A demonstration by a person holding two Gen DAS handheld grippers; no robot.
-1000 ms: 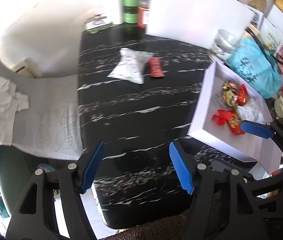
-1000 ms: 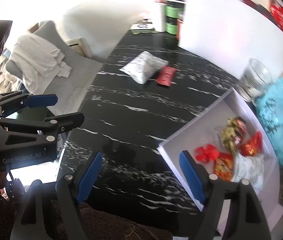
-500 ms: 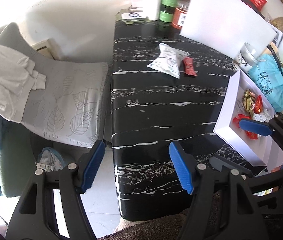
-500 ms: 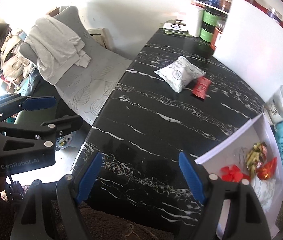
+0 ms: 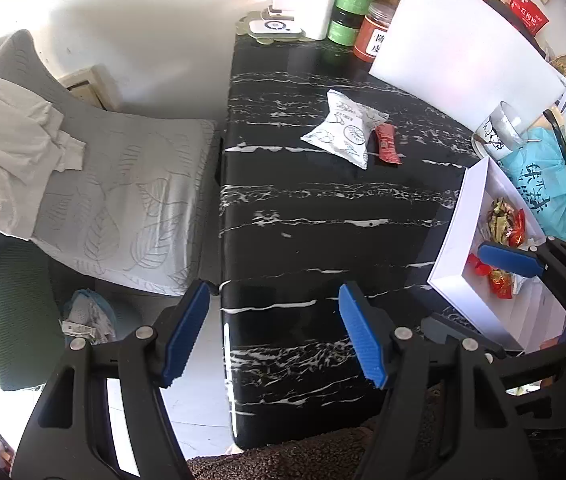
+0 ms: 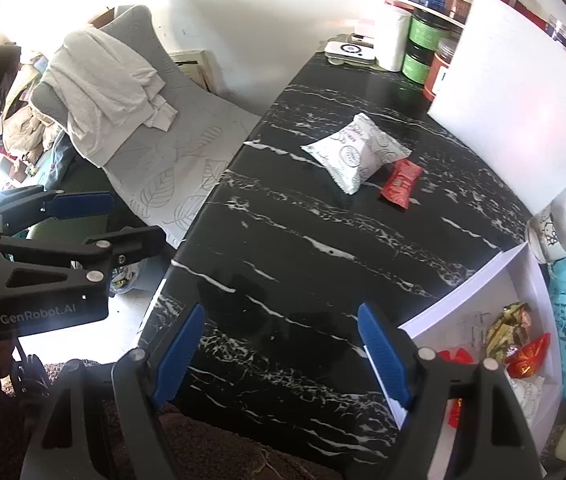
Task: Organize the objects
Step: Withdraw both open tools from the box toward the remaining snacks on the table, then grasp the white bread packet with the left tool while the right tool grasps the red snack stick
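A black marble-patterned table (image 5: 323, 240) fills the middle of both views, with a grey leaf-print cushion (image 5: 123, 200) and a pale cloth (image 5: 7, 148) draped on a chair off its left edge.

Moving rightward, the left gripper (image 5: 273, 332) hangs over the table's near corner, its blue pads spread wide with nothing between them. Farther along the surface, toward the far end, lie the two loose items: a white snack pouch (image 5: 345, 130) and, touching its right side, a small red packet (image 5: 387, 144). Behind them stand jars and a white board (image 5: 463, 36).

At the right, an open white box (image 6: 443, 320) sits on the table's edge and already holds several red and gold wrapped sweets (image 6: 523, 344). The right gripper (image 6: 283, 352) hovers just beside the box's near wall, also wide open and empty.

Judging by this, sorting is partly done, and both claws are between picks. The next move likely calls for a long reach across the table to the pouch or the packet; the flat packet would need a low, narrow pinch, while the puffy pouch could slip or crumple.
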